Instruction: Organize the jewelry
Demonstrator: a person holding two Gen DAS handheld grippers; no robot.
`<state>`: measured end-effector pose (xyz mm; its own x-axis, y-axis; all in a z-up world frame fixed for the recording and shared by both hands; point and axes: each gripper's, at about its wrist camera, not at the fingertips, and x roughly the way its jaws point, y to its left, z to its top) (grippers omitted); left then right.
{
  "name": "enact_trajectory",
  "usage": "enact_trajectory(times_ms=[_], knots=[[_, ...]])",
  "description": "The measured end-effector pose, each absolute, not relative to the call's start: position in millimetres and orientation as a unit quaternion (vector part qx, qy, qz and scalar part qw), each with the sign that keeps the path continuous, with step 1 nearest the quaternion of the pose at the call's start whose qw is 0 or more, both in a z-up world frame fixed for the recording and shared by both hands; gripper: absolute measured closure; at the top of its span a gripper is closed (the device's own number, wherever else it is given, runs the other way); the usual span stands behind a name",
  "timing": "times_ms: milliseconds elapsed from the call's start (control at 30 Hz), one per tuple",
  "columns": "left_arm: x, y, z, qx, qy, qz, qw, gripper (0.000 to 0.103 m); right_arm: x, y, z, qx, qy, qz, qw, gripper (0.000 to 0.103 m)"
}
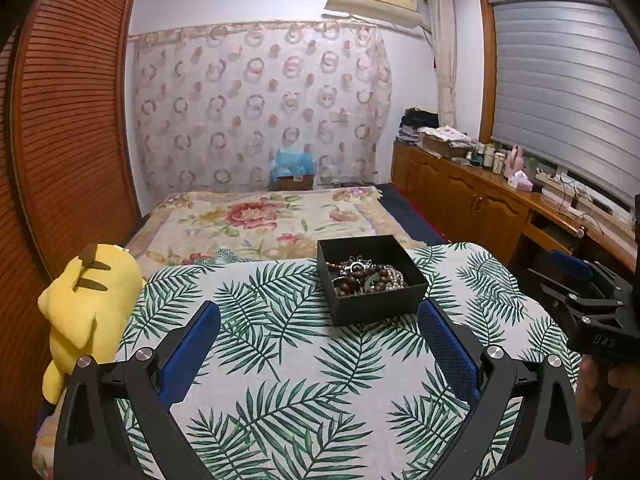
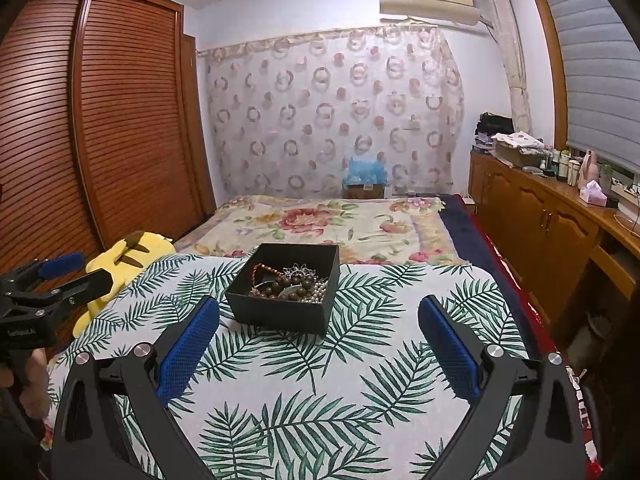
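Observation:
A black open box point(image 1: 374, 302) stands on a leaf-print cloth point(image 1: 280, 360). It holds a heap of jewelry point(image 1: 366, 276): dark wooden beads, pearls and a silver piece. The box also shows in the right wrist view point(image 2: 280, 314) with the jewelry point(image 2: 292, 284) inside. My left gripper point(image 1: 320, 320) is open and empty, hovering just short of the box. My right gripper point(image 2: 320, 320) is open and empty, to the right of the box and a little nearer. Each gripper shows at the edge of the other's view, the right one point(image 1: 576, 276) and the left one point(image 2: 60, 276).
A yellow plush toy point(image 1: 86, 308) lies at the cloth's left edge. Beyond lies a bed with a floral blanket point(image 1: 260, 220). A wooden wardrobe point(image 2: 100, 120) stands on the left, a low wooden cabinet point(image 2: 540, 216) with bottles on the right.

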<state>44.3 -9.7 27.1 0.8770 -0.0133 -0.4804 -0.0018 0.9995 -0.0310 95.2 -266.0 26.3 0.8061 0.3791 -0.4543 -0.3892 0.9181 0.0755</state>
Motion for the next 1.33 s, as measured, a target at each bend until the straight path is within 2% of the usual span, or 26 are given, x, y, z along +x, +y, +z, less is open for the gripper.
enact_trajectory(times_ms=[1333], knots=[[39,-15,39,-0.016,0.238,-0.005,0.971,0.008,95,-268,27,-0.008,0.235,0.202,0.951,0.003]])
